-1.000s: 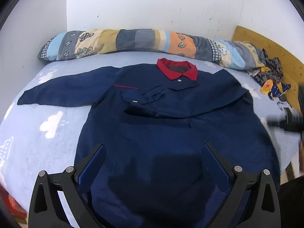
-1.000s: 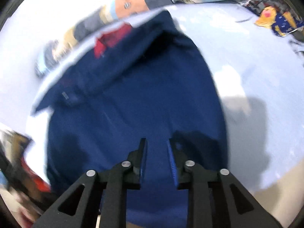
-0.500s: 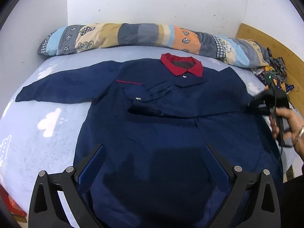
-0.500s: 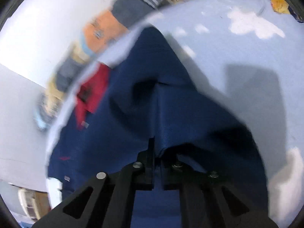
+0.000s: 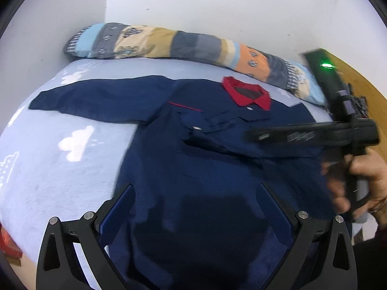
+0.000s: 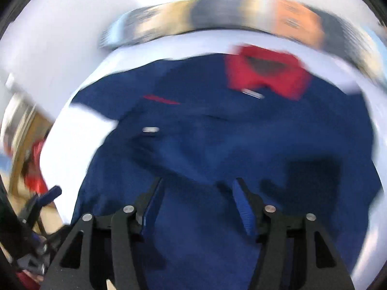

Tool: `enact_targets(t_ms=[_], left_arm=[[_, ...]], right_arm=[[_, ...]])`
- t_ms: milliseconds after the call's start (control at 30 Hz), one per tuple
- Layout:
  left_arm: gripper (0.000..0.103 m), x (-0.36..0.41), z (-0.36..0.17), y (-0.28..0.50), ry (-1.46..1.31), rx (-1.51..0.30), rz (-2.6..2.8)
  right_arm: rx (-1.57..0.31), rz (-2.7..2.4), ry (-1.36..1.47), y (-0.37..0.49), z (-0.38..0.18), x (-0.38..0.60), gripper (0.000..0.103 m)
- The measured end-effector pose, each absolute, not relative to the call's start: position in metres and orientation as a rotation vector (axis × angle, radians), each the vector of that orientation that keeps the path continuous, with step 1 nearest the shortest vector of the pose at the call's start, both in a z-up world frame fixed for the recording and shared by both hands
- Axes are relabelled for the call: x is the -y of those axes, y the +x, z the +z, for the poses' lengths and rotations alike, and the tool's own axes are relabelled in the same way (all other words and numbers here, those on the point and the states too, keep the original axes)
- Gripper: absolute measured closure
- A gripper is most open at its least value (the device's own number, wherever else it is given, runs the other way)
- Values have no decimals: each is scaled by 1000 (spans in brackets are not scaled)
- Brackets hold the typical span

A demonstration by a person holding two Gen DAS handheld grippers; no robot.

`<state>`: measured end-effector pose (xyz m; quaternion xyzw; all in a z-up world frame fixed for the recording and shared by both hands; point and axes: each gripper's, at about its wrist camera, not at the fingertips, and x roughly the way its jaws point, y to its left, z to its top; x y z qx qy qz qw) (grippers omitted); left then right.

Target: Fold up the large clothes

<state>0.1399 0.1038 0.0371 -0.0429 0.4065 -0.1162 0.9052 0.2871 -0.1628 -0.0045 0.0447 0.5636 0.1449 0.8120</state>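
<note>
Navy jacket lies flat on bed, right sleeve folded across chest; left gripper and right gripper hover empty, fingers spread, likely positioning for the next fold.

So the jacket is dark navy all over, with a bright red collar and a thin red stripe across the chest. The bed sheet under it is pale blue with white cloud prints. The long pillow is a patchwork of light blue, beige, grey and orange blocks with little leaf motifs. Both grippers are black with blue pads, and the walls are plain white.
</note>
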Motion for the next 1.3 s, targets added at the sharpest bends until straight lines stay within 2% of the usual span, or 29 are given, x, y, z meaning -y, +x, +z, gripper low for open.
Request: enact_targets(t_ms=[133,233,267,300,333,400,467,533,633,733,833,900,967,1033,1167,1300], left_arm=[[2,-125,37,139,-128,-832,-183],[2,-138,34,140,-191,-857,-164],[2,-140,34,140,-205,-863,-164],[2,-141,34,140,-215,-868,-166],[2,-142,36,139,-221,-867,-169],[2,-143,40,137,-217,-852,-172],[2,-144,44,134,-214,-832,-173],[2,-146,45,132,-216,-824,-173],[2,-147,43,133,-227,-834,-174],[2,-147,44,133,-219,-835,-174],[2,-145,44,134,-203,-830,-166],[2,-145,43,136,-198,-837,-162],[2,-145,42,138,-210,-844,-161],[2,-144,42,142,-221,-852,-162],[2,-137,40,145,-204,-857,-157],[2,-129,38,146,-174,-863,-141]], right_arm=[[-1229,477,-69,299,-26,77,45],[-1207,466,-305,303,-47,33,48],[-1194,464,-362,306,-54,23,54],[-1184,433,-404,309,-61,19,80],[-1200,397,-409,312,-66,21,98],[-1276,361,-259,328,-75,34,99],[-1260,320,-164,335,-68,43,99],[-1154,261,-42,338,-38,52,99],[-1012,223,-31,330,-8,46,99],[-1073,238,-50,331,-29,27,97],[-1233,216,-96,329,-75,18,90],[-1276,252,-68,317,-80,19,82],[-1229,308,-78,296,-60,21,70],[-1162,361,-15,278,-40,32,45],[-1176,268,10,244,-36,73,43],[-1368,144,-1,213,-64,114,44]])
